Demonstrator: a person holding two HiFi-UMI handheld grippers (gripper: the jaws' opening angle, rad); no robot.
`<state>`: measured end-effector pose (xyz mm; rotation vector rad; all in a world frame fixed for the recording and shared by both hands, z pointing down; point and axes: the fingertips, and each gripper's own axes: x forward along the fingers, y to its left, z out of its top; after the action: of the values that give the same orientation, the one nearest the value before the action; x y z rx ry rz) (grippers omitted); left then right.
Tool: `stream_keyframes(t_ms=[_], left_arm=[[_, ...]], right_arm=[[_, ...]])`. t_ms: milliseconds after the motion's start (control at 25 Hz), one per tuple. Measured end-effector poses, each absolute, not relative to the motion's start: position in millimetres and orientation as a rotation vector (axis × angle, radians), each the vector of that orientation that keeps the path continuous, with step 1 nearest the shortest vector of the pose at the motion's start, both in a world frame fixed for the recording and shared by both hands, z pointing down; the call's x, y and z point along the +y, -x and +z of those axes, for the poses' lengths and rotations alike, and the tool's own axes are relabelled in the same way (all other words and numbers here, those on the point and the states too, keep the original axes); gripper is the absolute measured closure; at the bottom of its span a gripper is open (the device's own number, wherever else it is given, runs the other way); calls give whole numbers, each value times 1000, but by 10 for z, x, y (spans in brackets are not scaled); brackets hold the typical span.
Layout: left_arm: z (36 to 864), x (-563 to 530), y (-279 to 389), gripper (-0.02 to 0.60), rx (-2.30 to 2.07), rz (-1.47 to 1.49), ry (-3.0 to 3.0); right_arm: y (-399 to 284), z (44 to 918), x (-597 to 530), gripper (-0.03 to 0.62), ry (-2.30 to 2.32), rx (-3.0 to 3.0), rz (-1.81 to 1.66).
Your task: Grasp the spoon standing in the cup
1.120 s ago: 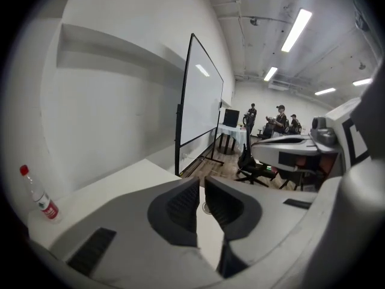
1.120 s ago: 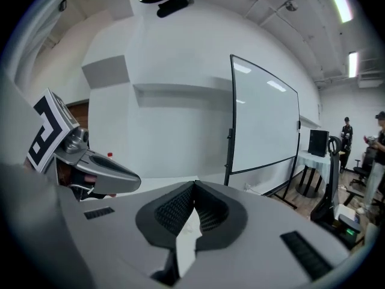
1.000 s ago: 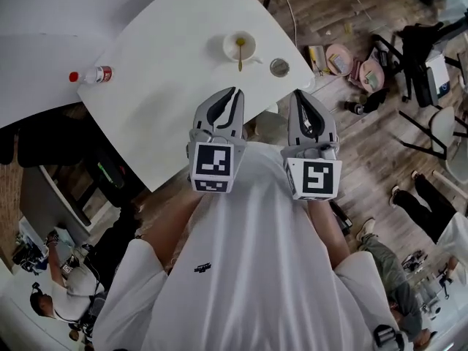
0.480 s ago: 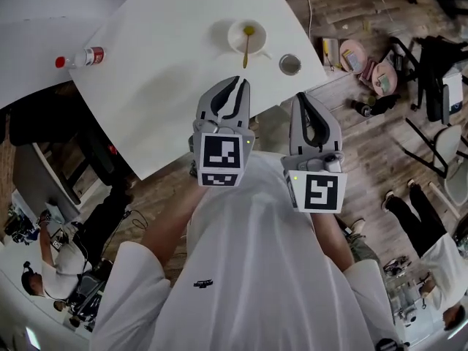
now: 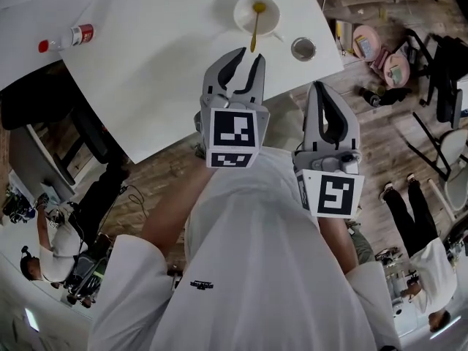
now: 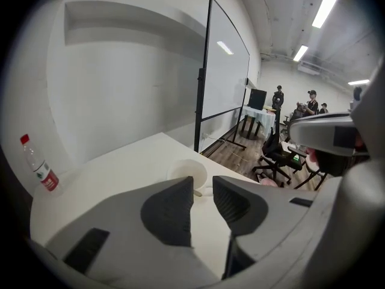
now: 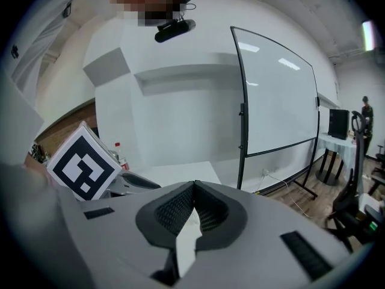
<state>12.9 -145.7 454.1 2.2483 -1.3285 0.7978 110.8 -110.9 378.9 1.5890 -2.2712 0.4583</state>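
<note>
The left gripper (image 5: 247, 57) has just been opening. Its fingers stand wide apart with nothing between them, aimed toward the spoon (image 5: 254, 28). The spoon leans in the white cup (image 5: 241, 14) near the far side of the table (image 5: 161, 64), its handle tilted over the rim toward the person. The right gripper (image 5: 322, 91) hangs by the table's near edge, fingers together and empty. The grasp should go best if the open fingers straddle the handle above the rim and close only once it sits squarely between them. They should stay clear of the cup wall and the small metal tin (image 5: 303, 48) beside it, so the cup does not tip.
</note>
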Motion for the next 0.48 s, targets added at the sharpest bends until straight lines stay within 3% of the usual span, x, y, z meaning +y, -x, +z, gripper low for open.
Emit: stream_keyframes(t_ms=[480], left_arm=[[4955, -1589, -166, 460, -1277, 887, -2225]], right_arm=[[-1124, 4037, -1134, 591, -1595, -2234, 532]])
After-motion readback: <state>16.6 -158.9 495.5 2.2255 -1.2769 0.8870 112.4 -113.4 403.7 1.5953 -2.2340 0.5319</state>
